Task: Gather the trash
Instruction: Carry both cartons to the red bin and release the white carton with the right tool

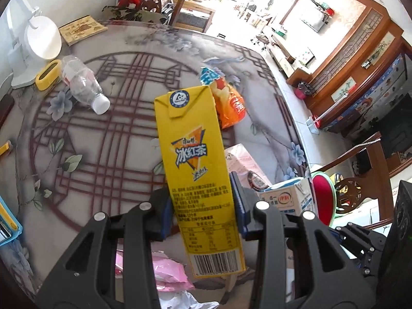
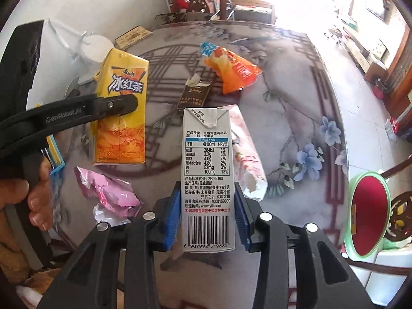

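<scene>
My left gripper (image 1: pixel 203 206) is shut on a yellow iced-tea carton (image 1: pixel 195 159) and holds it above the table; the same carton (image 2: pixel 121 110) and gripper show in the right wrist view. My right gripper (image 2: pixel 207 213) is shut on a white milk carton (image 2: pixel 207 170), also seen in the left wrist view (image 1: pixel 288 198). An orange snack bag (image 2: pixel 231 69) (image 1: pixel 229 100), a clear plastic bottle (image 1: pixel 82 85), a brown cigarette pack (image 2: pixel 193 92), a pink wrapper (image 2: pixel 110 195) and a pink-white carton (image 2: pixel 247 159) lie on the table.
The patterned glass table (image 1: pixel 103 141) bears a white fan (image 1: pixel 43 41), a yellow tape holder (image 1: pixel 47 74) and a book (image 1: pixel 82 31) at the far left. Chairs stand at the far side (image 1: pixel 180 2) and right (image 2: pixel 370 211).
</scene>
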`<action>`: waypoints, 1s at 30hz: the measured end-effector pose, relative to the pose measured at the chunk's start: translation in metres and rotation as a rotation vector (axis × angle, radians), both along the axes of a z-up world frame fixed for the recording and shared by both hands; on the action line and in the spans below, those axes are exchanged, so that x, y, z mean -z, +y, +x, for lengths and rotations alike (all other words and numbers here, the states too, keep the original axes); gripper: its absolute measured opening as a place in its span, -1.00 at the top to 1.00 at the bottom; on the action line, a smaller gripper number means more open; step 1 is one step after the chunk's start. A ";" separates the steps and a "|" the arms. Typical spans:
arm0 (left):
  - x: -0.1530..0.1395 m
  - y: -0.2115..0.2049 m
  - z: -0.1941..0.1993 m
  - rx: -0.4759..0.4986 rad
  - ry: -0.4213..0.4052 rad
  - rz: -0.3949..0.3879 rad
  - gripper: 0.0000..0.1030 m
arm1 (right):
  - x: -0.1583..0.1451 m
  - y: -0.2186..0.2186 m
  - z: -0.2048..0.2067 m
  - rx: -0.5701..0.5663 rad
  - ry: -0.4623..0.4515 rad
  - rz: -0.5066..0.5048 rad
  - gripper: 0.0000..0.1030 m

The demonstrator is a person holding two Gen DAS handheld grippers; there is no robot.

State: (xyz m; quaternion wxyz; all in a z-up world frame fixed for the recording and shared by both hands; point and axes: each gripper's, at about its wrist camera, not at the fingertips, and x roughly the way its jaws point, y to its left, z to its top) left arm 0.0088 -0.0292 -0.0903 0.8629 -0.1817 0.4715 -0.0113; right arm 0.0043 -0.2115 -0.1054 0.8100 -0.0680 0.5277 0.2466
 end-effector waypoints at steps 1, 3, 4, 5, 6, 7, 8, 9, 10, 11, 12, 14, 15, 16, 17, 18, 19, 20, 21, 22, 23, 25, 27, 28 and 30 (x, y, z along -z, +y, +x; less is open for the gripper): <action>0.000 -0.002 0.000 0.005 -0.001 0.001 0.28 | -0.001 -0.003 0.001 0.011 0.001 0.005 0.28; 0.000 -0.006 0.001 0.018 0.002 -0.001 0.28 | -0.004 -0.008 -0.006 0.027 -0.003 0.008 0.28; 0.000 -0.008 0.002 0.022 0.003 -0.001 0.28 | -0.006 -0.012 -0.006 0.036 -0.005 0.010 0.28; 0.001 -0.011 0.003 0.030 0.006 -0.002 0.28 | -0.005 -0.014 -0.007 0.043 -0.006 0.012 0.27; 0.001 -0.012 0.003 0.035 0.007 -0.002 0.28 | -0.006 -0.018 -0.006 0.052 -0.006 0.014 0.27; 0.001 -0.014 0.004 0.041 0.008 -0.001 0.28 | -0.005 -0.020 -0.005 0.059 -0.006 0.015 0.27; 0.001 -0.016 0.005 0.046 0.008 0.000 0.27 | -0.005 -0.022 -0.005 0.066 -0.006 0.015 0.27; 0.002 -0.019 0.006 0.053 0.009 0.000 0.27 | -0.005 -0.025 -0.004 0.075 -0.004 0.016 0.27; 0.002 -0.021 0.006 0.057 0.010 0.001 0.27 | -0.004 -0.028 -0.004 0.084 -0.002 0.017 0.27; 0.002 -0.022 0.007 0.061 0.010 0.001 0.27 | -0.004 -0.030 -0.003 0.090 0.000 0.017 0.27; 0.003 -0.025 0.008 0.066 0.012 0.000 0.27 | -0.004 -0.033 -0.002 0.098 0.001 0.019 0.27; 0.003 -0.029 0.009 0.076 0.013 0.000 0.27 | -0.004 -0.038 -0.002 0.110 0.003 0.021 0.27; 0.003 -0.032 0.010 0.083 0.014 0.000 0.27 | -0.004 -0.040 -0.001 0.116 0.005 0.023 0.27; 0.003 -0.034 0.010 0.086 0.015 0.000 0.27 | -0.003 -0.043 0.000 0.121 0.007 0.024 0.27; 0.004 -0.036 0.011 0.091 0.017 -0.001 0.27 | -0.003 -0.045 0.000 0.126 0.009 0.025 0.27; 0.004 -0.038 0.011 0.094 0.019 0.000 0.27 | -0.002 -0.047 0.001 0.129 0.010 0.026 0.27; 0.004 -0.040 0.012 0.096 0.020 0.000 0.27 | -0.002 -0.049 0.001 0.131 0.012 0.026 0.27; 0.005 -0.041 0.012 0.097 0.022 -0.001 0.27 | -0.002 -0.052 0.002 0.134 0.013 0.027 0.27; 0.005 -0.044 0.013 0.099 0.023 0.000 0.27 | -0.001 -0.053 0.002 0.134 0.014 0.027 0.27; 0.005 -0.046 0.013 0.101 0.024 0.000 0.27 | -0.001 -0.055 0.002 0.136 0.016 0.028 0.27; 0.005 -0.047 0.013 0.101 0.025 0.000 0.27 | 0.000 -0.057 0.003 0.137 0.018 0.028 0.27; 0.005 -0.050 0.014 0.103 0.024 -0.001 0.27 | 0.000 -0.061 0.003 0.138 0.019 0.030 0.27; 0.006 -0.052 0.014 0.104 0.025 0.000 0.27 | 0.000 -0.065 0.004 0.139 0.019 0.032 0.27; 0.006 -0.055 0.014 0.105 0.025 0.001 0.27 | 0.000 -0.067 0.004 0.139 0.019 0.033 0.27; 0.006 -0.061 0.015 0.106 0.027 0.002 0.27 | 0.001 -0.072 0.005 0.139 0.020 0.034 0.27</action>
